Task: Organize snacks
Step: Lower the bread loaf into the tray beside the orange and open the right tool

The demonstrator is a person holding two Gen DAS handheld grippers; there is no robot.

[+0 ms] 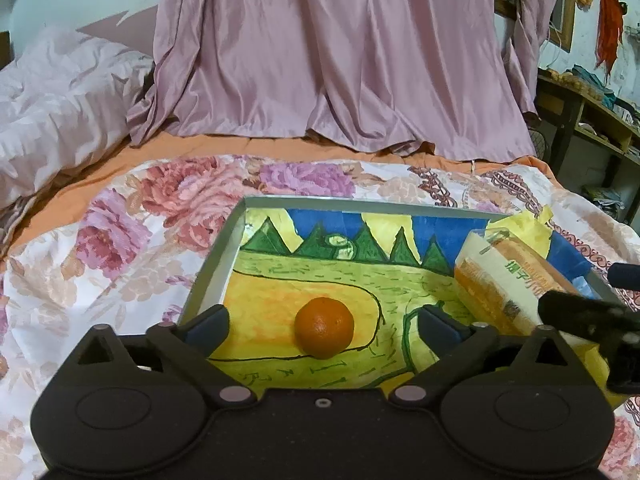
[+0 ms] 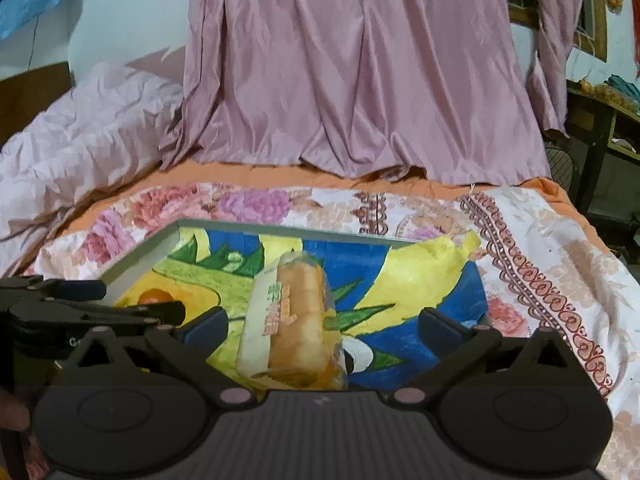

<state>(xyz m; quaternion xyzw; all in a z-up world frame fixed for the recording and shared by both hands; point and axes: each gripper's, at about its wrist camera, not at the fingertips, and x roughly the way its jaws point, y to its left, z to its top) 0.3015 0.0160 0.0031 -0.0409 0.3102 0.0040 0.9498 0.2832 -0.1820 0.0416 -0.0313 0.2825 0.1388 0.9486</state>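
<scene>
Two snacks lie in the painted tray [image 1: 216,264] on the flowered bed cover [image 1: 120,240]: bread packet [image 2: 292,320] toward its right wall, orange [image 1: 325,328] on open floor. Left tool [image 1: 322,330] and right tool [image 2: 322,330], both spread, straddle them; judged next, closing on each.

Home bedroom. Ahead of the grippers: a bed under a floral pink-and-white quilt [image 1: 120,240] over an orange sheet [image 1: 100,172], a rumpled pale pink duvet [image 1: 56,100] to the left, a mauve satin curtain [image 1: 328,52] hanging behind. Far right, cluttered dark wooden shelves [image 1: 592,120].
</scene>
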